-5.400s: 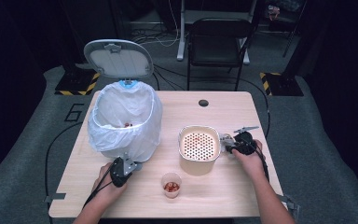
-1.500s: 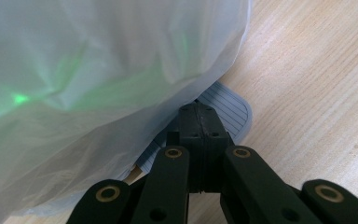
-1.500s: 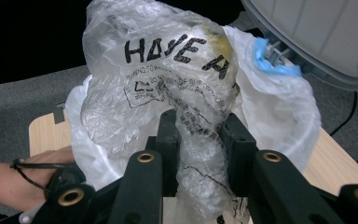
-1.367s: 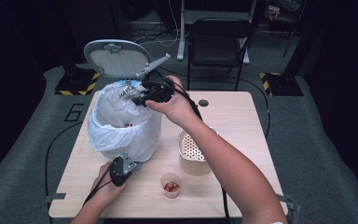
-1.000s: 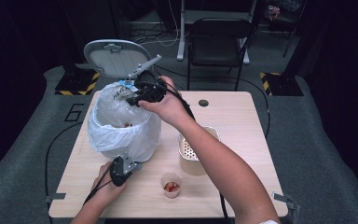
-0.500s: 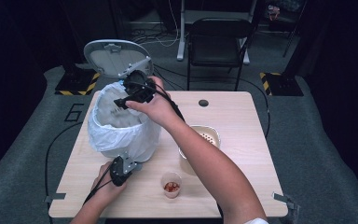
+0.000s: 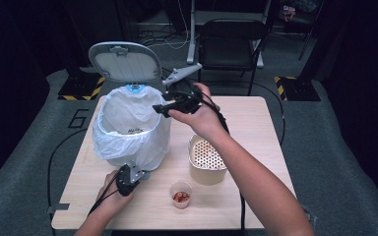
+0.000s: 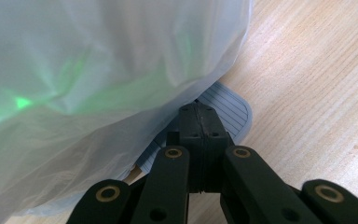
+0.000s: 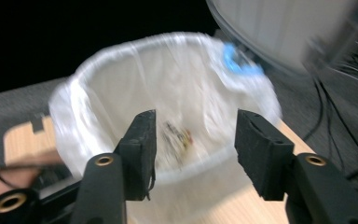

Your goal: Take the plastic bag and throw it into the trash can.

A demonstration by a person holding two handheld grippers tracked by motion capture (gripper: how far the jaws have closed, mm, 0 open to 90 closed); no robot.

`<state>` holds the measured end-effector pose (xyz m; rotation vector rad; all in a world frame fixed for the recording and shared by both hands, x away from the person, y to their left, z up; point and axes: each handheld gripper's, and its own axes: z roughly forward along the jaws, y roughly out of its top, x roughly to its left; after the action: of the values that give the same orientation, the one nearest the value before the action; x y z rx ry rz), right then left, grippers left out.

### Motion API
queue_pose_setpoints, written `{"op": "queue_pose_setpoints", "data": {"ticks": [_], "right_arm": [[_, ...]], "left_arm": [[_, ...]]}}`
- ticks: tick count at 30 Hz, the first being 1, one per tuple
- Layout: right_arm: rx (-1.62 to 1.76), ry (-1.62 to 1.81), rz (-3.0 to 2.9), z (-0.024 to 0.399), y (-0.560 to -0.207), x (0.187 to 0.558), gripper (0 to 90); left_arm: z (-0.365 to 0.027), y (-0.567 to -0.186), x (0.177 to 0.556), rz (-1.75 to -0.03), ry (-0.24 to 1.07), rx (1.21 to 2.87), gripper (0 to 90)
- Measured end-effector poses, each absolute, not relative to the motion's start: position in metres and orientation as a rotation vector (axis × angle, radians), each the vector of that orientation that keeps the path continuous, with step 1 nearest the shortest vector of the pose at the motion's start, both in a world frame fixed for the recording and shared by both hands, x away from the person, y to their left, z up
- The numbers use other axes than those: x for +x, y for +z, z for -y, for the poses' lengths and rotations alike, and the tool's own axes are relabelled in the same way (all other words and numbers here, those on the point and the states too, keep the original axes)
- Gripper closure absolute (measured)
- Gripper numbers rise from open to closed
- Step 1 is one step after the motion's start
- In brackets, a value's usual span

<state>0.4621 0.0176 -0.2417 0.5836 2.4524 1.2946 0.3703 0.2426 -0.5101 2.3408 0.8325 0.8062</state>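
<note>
The right tool (image 7: 158,109) hangs in the air just past the bin's rim, at about three o'clock of the opening, its jaws apart with nothing between them; they have just been closing a little. In the right gripper view the two black pads (image 9: 142,140) frame the mouth of the bin (image 9: 168,135), and some scraps (image 9: 177,135) lie at the bottom of the white liner, blurred. The right hand (image 7: 199,115) reaches in from five o'clock, forearm crossing over the perforated metal pot (image 7: 206,160), which stands on the bench (image 7: 256,147) at four o'clock of the bin.

The left tool (image 7: 126,179) sits low at the near foot of the bin, at six o'clock of it, jaws pressed together with nothing clamped between them. In the left gripper view its closed tips (image 8: 199,126) rest on the ribbed grey pedal (image 8: 230,112) that pokes out from under the hanging liner bag (image 8: 98,84). The left hand (image 7: 109,196) lies on the bench behind it.

The bin (image 7: 130,128) stands at the nine o'clock side of the bench, its grey lid (image 7: 125,61) tipped up at twelve o'clock. A small clear cup (image 7: 180,193) with something red in it stands near the front edge, at five o'clock of the bin and just beside the pot's near side.
</note>
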Motion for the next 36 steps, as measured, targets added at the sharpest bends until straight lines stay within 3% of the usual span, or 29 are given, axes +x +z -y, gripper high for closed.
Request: {"op": "queue_pose_setpoints", "data": {"ticks": [3, 7, 16, 23, 36], "right_arm": [[0.613, 1.259, -2.459, 0.003, -0.253, 0.457, 49.5], [0.613, 1.271, -2.481, 0.024, -0.28, 0.441, 42.4], [0.578, 1.311, -2.534, 0.04, -0.333, 0.402, 30.2], [0.605, 1.36, -2.566, 0.05, -0.376, 0.366, 15.7], [0.578, 1.296, -2.641, 0.039, -0.428, 0.342, 14.4]], "left_arm": [[-0.242, -0.511, 0.37, -0.839, 0.833, 2.326, 90.0], [-0.242, -0.512, 0.369, -0.863, 0.783, 2.326, 90.0], [-0.242, -0.511, 0.369, -0.847, 0.797, 2.332, 90.0], [-0.239, -0.513, 0.367, -0.899, 0.771, 2.304, 90.0], [-0.239, -0.513, 0.367, -0.896, 0.787, 2.303, 90.0]]}}
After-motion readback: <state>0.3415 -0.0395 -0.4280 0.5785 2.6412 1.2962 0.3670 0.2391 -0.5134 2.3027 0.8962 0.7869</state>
